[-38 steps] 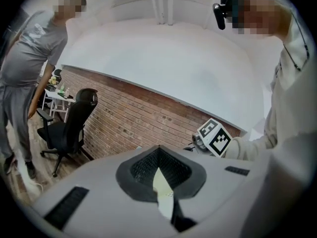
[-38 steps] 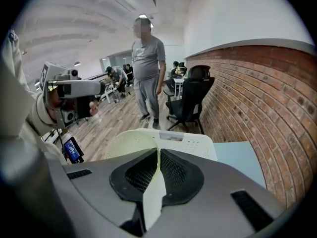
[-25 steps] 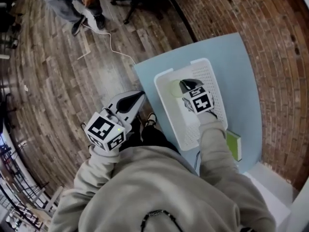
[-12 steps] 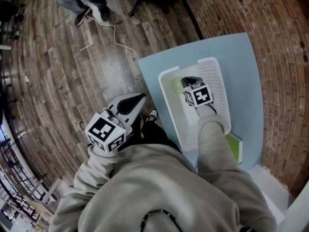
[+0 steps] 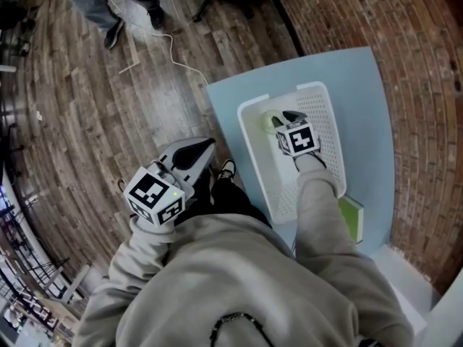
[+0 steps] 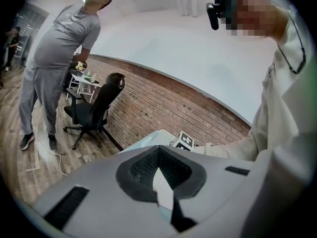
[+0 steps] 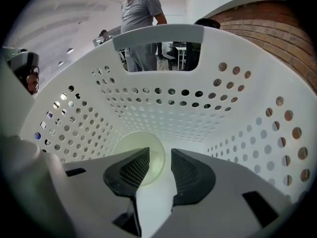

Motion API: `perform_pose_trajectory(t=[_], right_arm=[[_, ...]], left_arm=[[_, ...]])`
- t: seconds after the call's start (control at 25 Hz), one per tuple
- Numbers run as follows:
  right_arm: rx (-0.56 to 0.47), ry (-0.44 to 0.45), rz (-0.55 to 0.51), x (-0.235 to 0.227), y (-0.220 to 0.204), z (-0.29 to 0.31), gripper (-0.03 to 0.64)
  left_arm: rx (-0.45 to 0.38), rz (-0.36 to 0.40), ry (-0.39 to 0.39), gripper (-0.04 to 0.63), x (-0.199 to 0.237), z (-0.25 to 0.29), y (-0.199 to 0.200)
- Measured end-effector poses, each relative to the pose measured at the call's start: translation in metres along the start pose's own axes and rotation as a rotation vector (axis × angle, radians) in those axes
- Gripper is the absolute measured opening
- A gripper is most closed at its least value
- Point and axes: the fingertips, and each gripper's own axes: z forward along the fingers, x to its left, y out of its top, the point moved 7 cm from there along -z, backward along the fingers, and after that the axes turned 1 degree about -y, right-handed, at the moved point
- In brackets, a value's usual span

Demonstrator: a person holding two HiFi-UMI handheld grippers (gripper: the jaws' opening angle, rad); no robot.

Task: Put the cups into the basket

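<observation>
Jaws on my right gripper (image 7: pixel 160 150) stand spread and have just been opening. Their pads press on nothing. One pale green cup (image 7: pixel 136 142) lies on its side just past the left jaw's tip, at about eleven o'clock from the gap, with its rim edging into the gap. It is the only cup I can see, and it rests on the floor of the one white basket (image 7: pixel 173 100), whose walls are full of round holes and whose cut-out handle sits at twelve o'clock.

My left gripper (image 6: pixel 158 150) hangs off the table's edge, at about eight o'clock from the basket in the head view. Its jaws are pressed together with nothing in them. Each gripper carries one cube printed with black-and-white square markers.

One pale blue table (image 5: pixel 362 100) bears the basket. One green-edged box (image 5: pixel 352 219) lies just beside the basket's near corner, at five o'clock.

Farther off, along the brick wall, are one black office chair (image 6: pixel 94 108) and one person in grey (image 6: pixel 54 58), standing on the wood floor.
</observation>
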Motion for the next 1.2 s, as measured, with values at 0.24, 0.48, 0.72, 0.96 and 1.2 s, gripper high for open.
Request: perform_pose_trajectory(t=[0.24,0.48,0.72,0.96,1.2], right_arm=[[0.017,-0.009,0.002,-0.002,-0.003,-0.005,0.127],[-0.009,-0.045,0.004,-0.001,0.004,-0.023,0.127],[-0.082,-0.044,0.045,0.004,0.016,-0.069,0.094],[-0.262,-0.058,0.063,0.021,0.031,-0.144,0.014],[-0.526,-0.034,0.082,0.049,0.049,-0.236,0.012]], left_arm=[[-0.002,-0.002,-0.002,-0.005,-0.004,0.000,0.003],[-0.021,0.022,-0.014,-0.005,-0.004,-0.001,0.013],[-0.044,0.062,-0.029,-0.004,-0.012,-0.001,0.035],[-0.076,0.141,-0.095,-0.004,-0.031,0.003,0.065],[-0.105,0.179,-0.169,-0.005,-0.048,0.015,0.084]])
